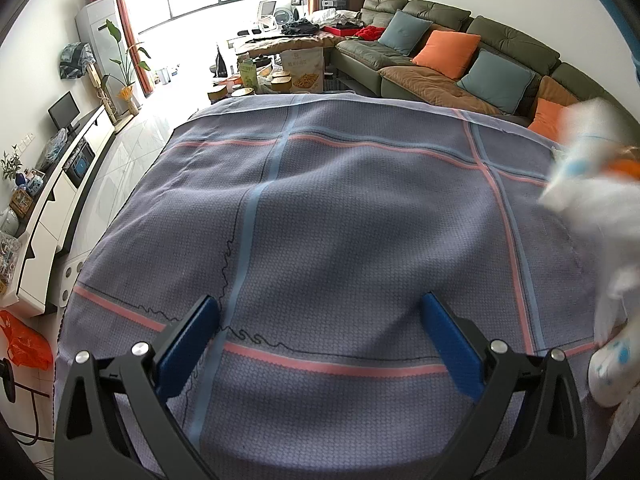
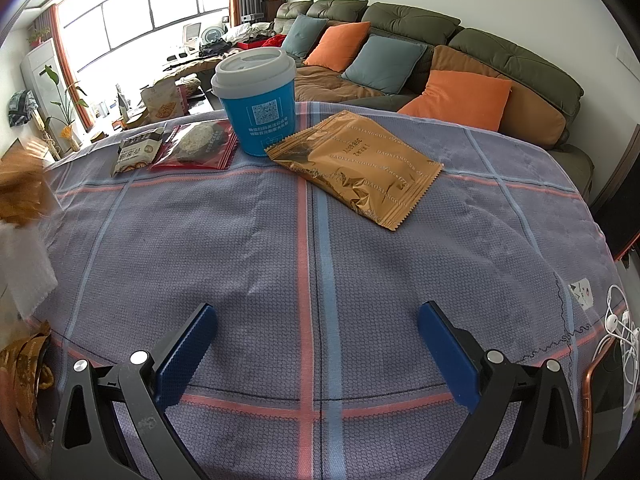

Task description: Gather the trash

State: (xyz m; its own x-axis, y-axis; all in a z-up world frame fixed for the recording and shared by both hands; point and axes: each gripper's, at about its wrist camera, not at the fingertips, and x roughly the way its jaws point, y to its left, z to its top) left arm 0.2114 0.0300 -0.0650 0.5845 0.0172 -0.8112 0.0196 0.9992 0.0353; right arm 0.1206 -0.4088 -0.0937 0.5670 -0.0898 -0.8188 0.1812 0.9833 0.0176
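Only the right wrist view shows the trash: a gold wrapper (image 2: 356,168) lies flat on the cloth-covered surface (image 2: 240,240), touching the base of an upright blue cup (image 2: 258,102) with its white lid on. Left of the cup sit a red packet (image 2: 196,146) and a small white packet (image 2: 138,150). All lie well ahead of the right gripper (image 2: 318,320), whose fingers stand wide apart, holding nothing. Earphones (image 2: 618,328) and a phone (image 2: 600,396) rest at the right edge.

The left wrist view shows bare cloth ahead of the left gripper (image 1: 320,312), fingers likewise spread and empty. A blurred white bag (image 1: 592,184) fills its right edge; what it holds cannot be told.
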